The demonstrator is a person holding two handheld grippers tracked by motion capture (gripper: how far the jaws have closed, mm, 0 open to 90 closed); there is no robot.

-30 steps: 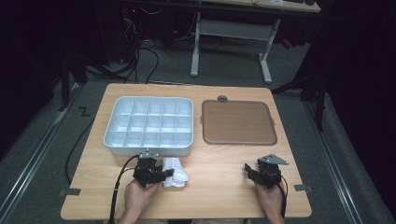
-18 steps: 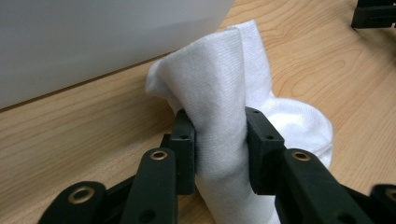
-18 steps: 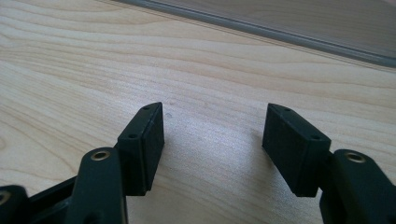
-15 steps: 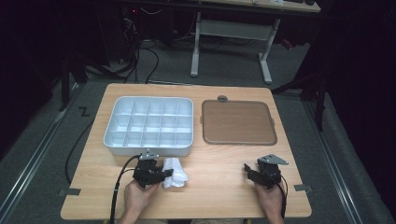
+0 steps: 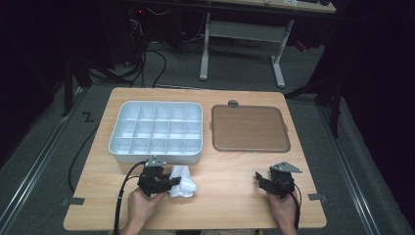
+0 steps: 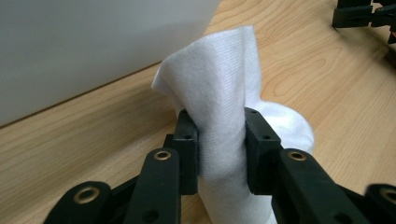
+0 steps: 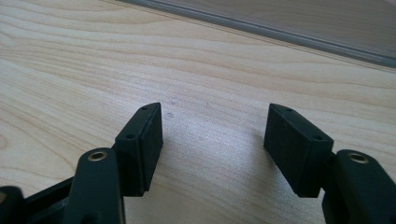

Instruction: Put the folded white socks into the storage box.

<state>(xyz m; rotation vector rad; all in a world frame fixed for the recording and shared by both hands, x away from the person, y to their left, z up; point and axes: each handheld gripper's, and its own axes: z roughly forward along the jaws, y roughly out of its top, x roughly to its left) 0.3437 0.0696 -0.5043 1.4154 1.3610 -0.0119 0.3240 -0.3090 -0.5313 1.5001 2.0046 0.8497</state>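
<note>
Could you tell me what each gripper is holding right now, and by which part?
The left gripper has been closing and pinches the white cloth around its bunched middle. The right gripper is open, holding nothing.

Both matte black plastic two-jaw tongs, left (image 5: 169, 183) and right (image 5: 259, 179), same build: linkage arms on brass-ringed pivot pins, flat rectangular pads (image 7: 144, 140) with small screw holes. Black cable (image 5: 120, 196) trails off left unit; grey triangular plate (image 5: 285, 167) tops the right.

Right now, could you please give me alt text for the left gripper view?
The left claw pinches a white cloth that bunches up between its black jaws, on a wooden table. A white tray stands close behind.
</note>
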